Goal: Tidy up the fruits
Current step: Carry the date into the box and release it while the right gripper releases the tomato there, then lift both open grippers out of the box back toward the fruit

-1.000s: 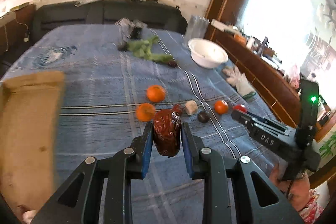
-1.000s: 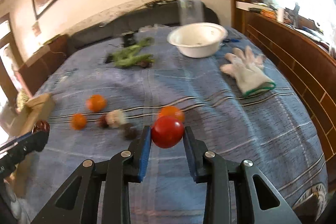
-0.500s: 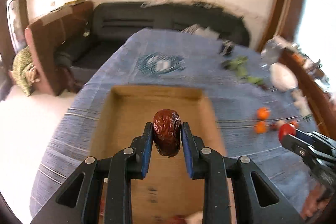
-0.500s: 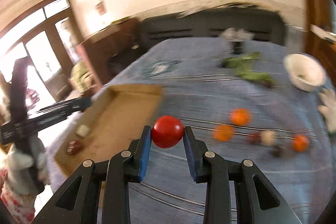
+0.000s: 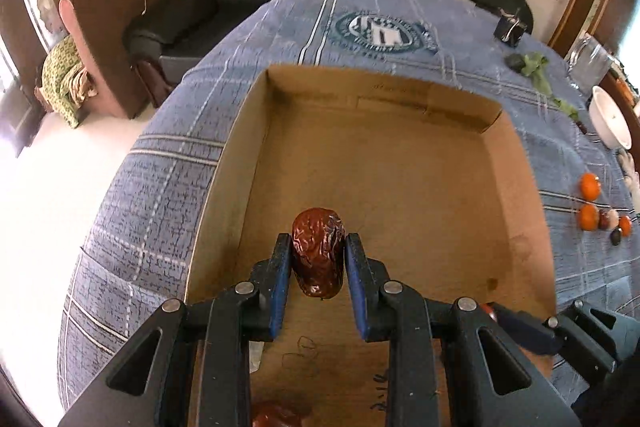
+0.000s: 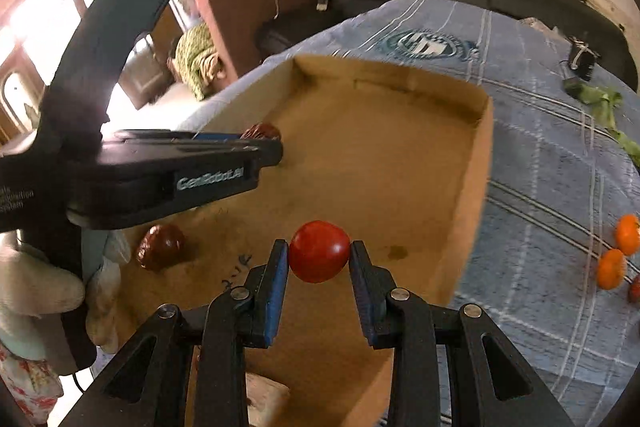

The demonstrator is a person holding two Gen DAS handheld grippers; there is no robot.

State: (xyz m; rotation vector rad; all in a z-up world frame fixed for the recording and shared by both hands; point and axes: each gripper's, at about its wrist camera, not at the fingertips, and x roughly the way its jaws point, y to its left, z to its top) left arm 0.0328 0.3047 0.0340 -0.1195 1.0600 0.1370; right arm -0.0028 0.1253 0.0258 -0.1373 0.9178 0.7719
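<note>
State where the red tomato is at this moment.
In the right wrist view, the red tomato sits clamped in the right gripper, over the near right part of the cardboard box, right of a wrinkled date lying inside.

box floor (image 5: 400,187) open ahead, walls low

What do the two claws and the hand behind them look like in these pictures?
Both claws, left and right, are black plastic with triangular cut-outs, silver rivets and blue pads on the inner faces. Seen from the right wrist, the left claw bears pale lettering that reads about "GenRobot.AI". A hand in a whitish glove shows behind it, with floral fabric below.
</note>
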